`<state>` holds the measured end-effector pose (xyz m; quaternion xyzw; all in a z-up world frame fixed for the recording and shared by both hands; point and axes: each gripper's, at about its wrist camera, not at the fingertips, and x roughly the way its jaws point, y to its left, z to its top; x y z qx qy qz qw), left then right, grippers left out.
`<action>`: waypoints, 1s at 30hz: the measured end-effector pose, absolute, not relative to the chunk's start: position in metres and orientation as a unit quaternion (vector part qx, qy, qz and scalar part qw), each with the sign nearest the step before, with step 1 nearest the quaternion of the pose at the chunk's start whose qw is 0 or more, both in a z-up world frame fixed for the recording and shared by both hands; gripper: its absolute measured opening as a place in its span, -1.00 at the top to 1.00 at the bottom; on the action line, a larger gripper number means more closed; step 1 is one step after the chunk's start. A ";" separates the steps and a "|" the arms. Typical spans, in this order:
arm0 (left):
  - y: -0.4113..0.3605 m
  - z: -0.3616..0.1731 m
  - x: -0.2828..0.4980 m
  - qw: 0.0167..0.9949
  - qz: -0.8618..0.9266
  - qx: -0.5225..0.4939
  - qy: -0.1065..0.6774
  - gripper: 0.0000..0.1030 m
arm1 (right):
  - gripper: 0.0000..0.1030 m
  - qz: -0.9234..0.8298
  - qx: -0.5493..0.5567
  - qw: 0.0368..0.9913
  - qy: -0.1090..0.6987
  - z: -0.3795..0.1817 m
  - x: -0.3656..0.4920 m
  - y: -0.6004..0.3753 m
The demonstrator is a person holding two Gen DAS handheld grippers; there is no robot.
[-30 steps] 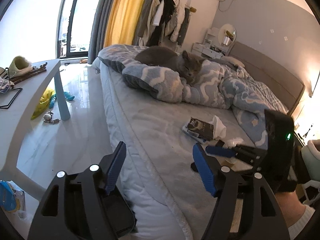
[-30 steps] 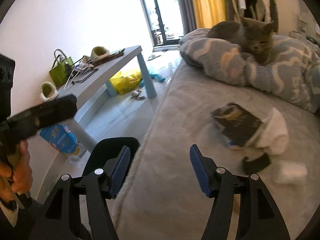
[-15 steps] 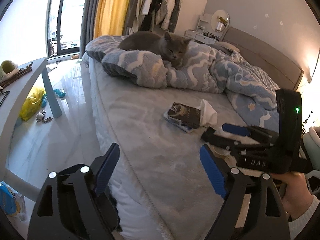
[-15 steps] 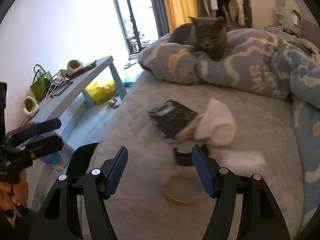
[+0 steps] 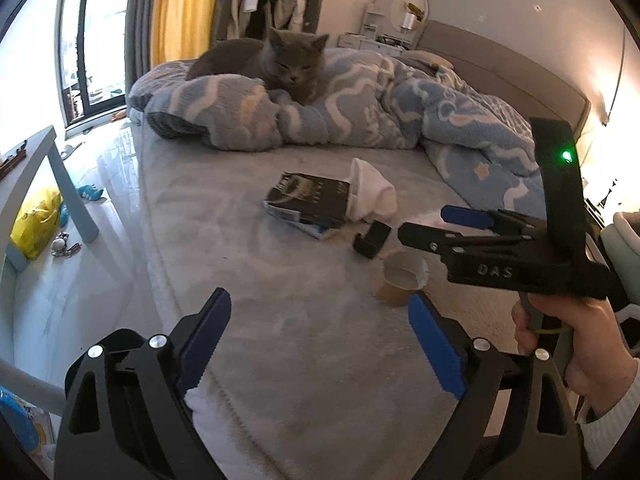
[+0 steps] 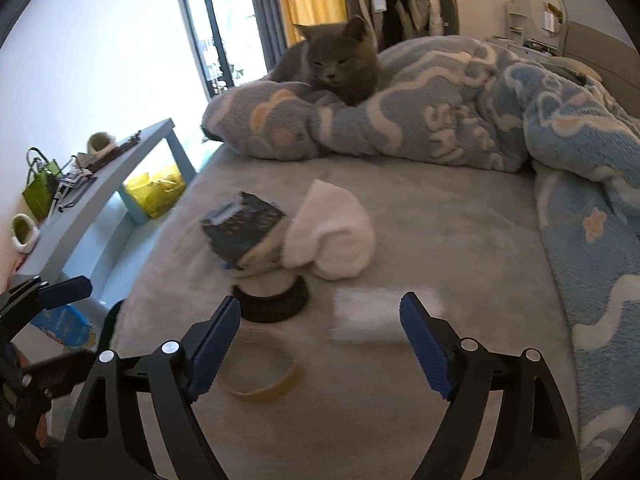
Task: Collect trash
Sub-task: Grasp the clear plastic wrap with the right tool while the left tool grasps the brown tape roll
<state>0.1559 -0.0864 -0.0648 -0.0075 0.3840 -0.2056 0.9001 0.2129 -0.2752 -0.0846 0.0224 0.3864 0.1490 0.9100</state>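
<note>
A tape roll (image 6: pixel 260 372) is lying on the bed (image 6: pixel 460 216), just in front of a black holder (image 6: pixel 272 304) and a dark packet (image 6: pixel 240 232) with a white cloth (image 6: pixel 332 236). The right gripper (image 6: pixel 320 340) is hovering over the roll, jaws spread wide, empty. The left gripper (image 5: pixel 320 336) is gaping too, near the roll. A cat (image 5: pixel 276 66) is sitting on the duvet (image 5: pixel 360 108) beyond.

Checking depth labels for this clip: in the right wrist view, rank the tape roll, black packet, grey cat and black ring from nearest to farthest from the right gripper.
1. Tape roll, beside the right gripper's left finger.
2. Black ring, just beyond.
3. Black packet, mid-bed, left.
4. Grey cat, on the far duvet.
</note>
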 end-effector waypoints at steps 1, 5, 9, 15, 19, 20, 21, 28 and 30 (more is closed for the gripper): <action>-0.090 -0.067 0.157 0.898 -0.210 -0.006 0.386 -0.80 | -0.61 0.146 0.022 0.910 0.389 -0.086 0.215 -0.277; -0.102 -0.073 0.161 0.891 -0.225 0.002 0.394 -0.82 | -0.62 0.133 0.018 0.908 0.397 -0.093 0.223 -0.285; -0.114 -0.078 0.165 0.887 -0.237 0.012 0.397 -0.83 | -0.62 0.130 0.020 0.908 0.398 -0.094 0.228 -0.291; -0.130 -0.084 0.172 0.875 -0.263 0.006 0.407 -0.83 | -0.62 0.121 0.019 0.906 0.406 -0.097 0.236 -0.301; -0.139 -0.088 0.172 0.870 -0.271 0.010 0.412 -0.83 | -0.62 0.113 0.030 0.903 0.413 -0.099 0.241 -0.310; -0.140 -0.089 0.172 0.869 -0.273 0.009 0.413 -0.83 | -0.62 0.114 0.035 0.903 0.414 -0.100 0.242 -0.312; -0.141 -0.089 0.172 0.868 -0.275 0.009 0.414 -0.83 | -0.62 0.115 0.039 0.902 0.414 -0.100 0.243 -0.313; -0.148 -0.093 0.173 0.864 -0.281 0.004 0.417 -0.83 | 0.01 0.100 0.029 0.905 0.412 -0.102 0.246 -0.321; -0.149 -0.094 0.174 0.863 -0.282 0.003 0.418 -0.83 | 0.12 0.095 0.034 0.906 0.411 -0.104 0.248 -0.326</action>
